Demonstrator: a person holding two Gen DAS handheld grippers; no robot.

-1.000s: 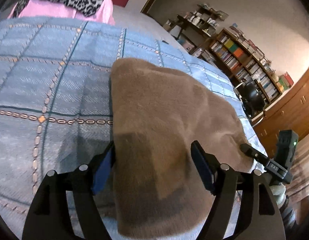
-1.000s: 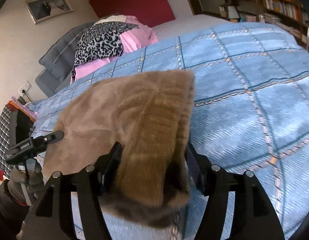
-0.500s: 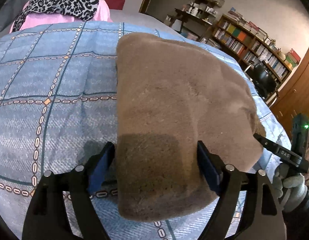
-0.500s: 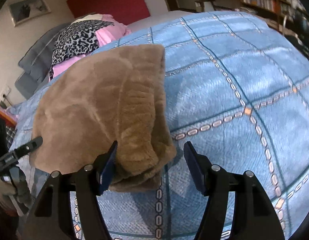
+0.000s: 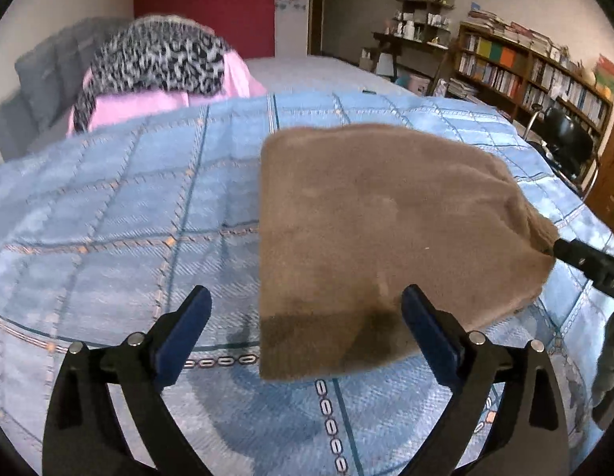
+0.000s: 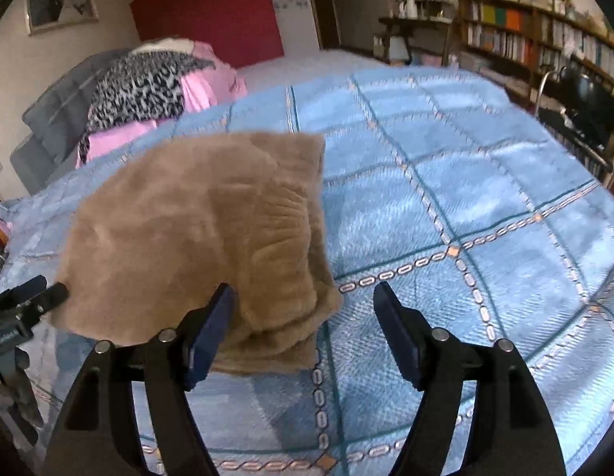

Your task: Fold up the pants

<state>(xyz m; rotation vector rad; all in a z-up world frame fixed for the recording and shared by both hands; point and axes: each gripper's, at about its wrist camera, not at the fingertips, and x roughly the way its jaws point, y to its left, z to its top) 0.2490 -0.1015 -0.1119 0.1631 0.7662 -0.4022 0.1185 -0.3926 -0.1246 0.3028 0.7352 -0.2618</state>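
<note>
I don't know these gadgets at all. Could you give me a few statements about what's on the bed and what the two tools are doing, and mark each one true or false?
1. The brown pants lie folded on the blue checked blanket. True.
2. The left tool is clamped shut on the pants. False: it is open and holds nothing.
3. The right tool is open, with the pants' near corner in front of its left finger. True.
4. A leopard-print cloth lies on pink fabric at the far end of the bed. True.
5. The pants hang in the air between both tools. False: they rest on the blanket.
6. The wall behind the bed is green. False: it has a red panel.
</note>
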